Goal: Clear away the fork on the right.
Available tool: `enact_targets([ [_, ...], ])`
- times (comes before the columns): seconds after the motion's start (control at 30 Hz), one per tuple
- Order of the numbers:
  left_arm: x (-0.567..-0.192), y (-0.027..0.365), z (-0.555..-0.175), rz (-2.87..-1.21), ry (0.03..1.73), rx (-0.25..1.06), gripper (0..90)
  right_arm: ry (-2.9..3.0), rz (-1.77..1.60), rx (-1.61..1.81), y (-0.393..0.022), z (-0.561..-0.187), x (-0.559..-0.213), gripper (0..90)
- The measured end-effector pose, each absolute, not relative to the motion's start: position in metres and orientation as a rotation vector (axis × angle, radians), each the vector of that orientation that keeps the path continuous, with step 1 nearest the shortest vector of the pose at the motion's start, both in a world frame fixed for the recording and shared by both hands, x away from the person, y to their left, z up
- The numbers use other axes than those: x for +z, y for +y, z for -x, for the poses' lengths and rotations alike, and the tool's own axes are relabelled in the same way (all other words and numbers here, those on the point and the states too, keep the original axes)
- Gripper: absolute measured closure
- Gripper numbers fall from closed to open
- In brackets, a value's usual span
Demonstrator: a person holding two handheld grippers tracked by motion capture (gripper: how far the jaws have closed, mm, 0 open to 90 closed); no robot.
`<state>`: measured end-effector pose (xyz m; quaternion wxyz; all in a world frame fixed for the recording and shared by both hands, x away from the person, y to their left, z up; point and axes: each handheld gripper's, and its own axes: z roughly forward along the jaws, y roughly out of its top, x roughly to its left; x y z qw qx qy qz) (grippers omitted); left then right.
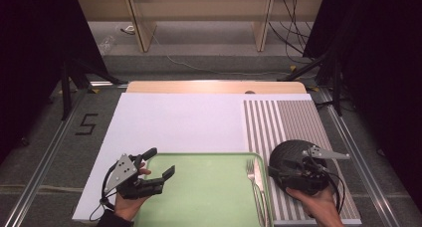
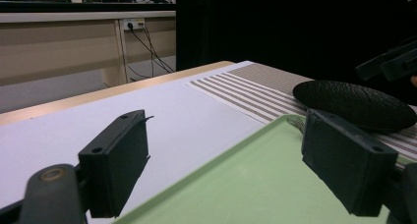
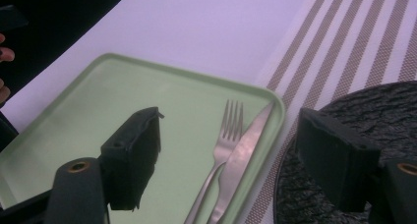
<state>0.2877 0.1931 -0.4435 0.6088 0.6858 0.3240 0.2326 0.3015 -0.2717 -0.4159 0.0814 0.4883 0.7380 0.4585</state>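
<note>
The green tray [image 1: 199,197] sits at the bottom centre of the high view, on the white sheet [image 1: 174,122], and your two grippers flank it. At lower left, your left gripper [image 1: 160,163] hangs over the tray's left rim with its jaws spread wide and nothing between them; in the left gripper view the pads [image 2: 118,160] straddle the tray's corner without touching it. Further left, on the floor, a black "5" [image 1: 87,124] is the only writing you can read. Moving right, a fork [image 1: 252,179] and a knife [image 1: 259,187] lie side by side along the tray's right edge. At lower right, your right gripper [image 3: 231,165] hovers over the black textured plate [image 1: 293,150] on the striped mat [image 1: 283,122], jaws wide apart, holding nothing.
</note>
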Motion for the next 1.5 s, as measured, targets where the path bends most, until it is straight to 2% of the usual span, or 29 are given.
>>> enact_targets([
  [1.5,-0.444,0.192,-0.290,-1.585,0.757,0.537,17.5,1.975,-1.739,1.431,-0.336,-0.279,-0.426,21.3],
])
